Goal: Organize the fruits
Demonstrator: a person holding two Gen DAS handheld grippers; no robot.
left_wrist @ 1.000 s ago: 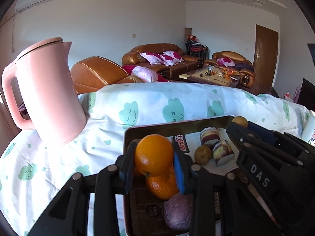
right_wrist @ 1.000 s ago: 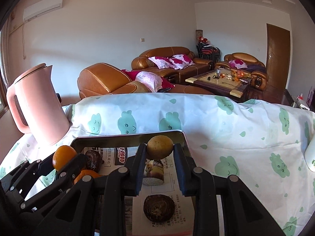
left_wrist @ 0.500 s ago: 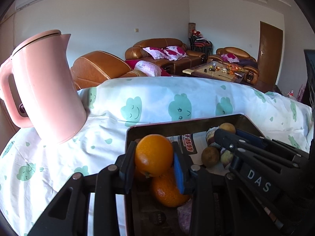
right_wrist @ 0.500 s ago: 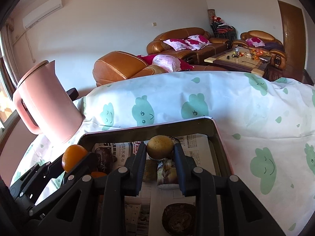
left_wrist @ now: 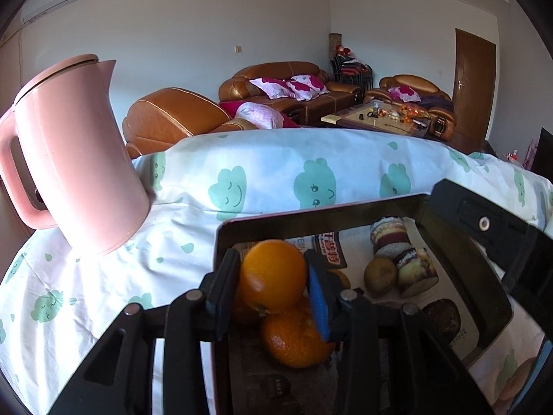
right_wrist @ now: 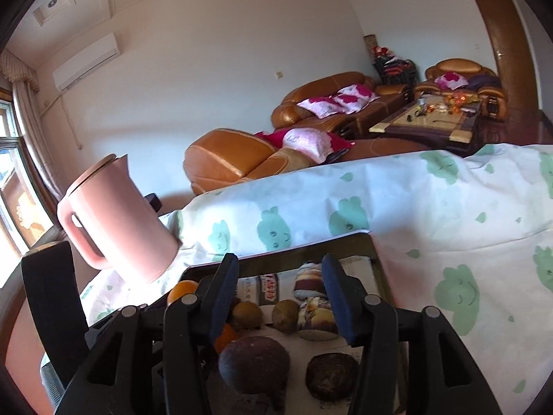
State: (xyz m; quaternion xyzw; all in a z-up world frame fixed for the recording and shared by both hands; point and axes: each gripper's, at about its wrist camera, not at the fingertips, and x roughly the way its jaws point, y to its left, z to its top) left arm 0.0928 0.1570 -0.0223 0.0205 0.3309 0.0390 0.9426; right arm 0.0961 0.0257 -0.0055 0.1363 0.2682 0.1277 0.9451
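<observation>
My left gripper [left_wrist: 273, 278] is shut on an orange [left_wrist: 273, 275] and holds it over the left end of a dark tray [left_wrist: 311, 214]. A second orange [left_wrist: 293, 339] lies in the tray just below it. My right gripper [right_wrist: 276, 290] is open and empty above the tray [right_wrist: 376, 269]. Two brown kiwis [right_wrist: 285, 314] lie below its fingers, beside two striped cake rolls [right_wrist: 316, 318]. The kiwi [left_wrist: 380, 275] and cake rolls [left_wrist: 414, 271] also show in the left wrist view. Two dark round fruits [right_wrist: 254, 365] lie nearer in the tray.
A pink kettle [left_wrist: 72, 176] stands on the table left of the tray. The table wears a white cloth with green clouds [left_wrist: 311, 180]. Newspaper [right_wrist: 269, 287] lines the tray. Brown sofas and a coffee table stand beyond.
My right gripper has opened and let go of the kiwi, which now lies in the tray, and has tilted. My left gripper still holds the orange in place.
</observation>
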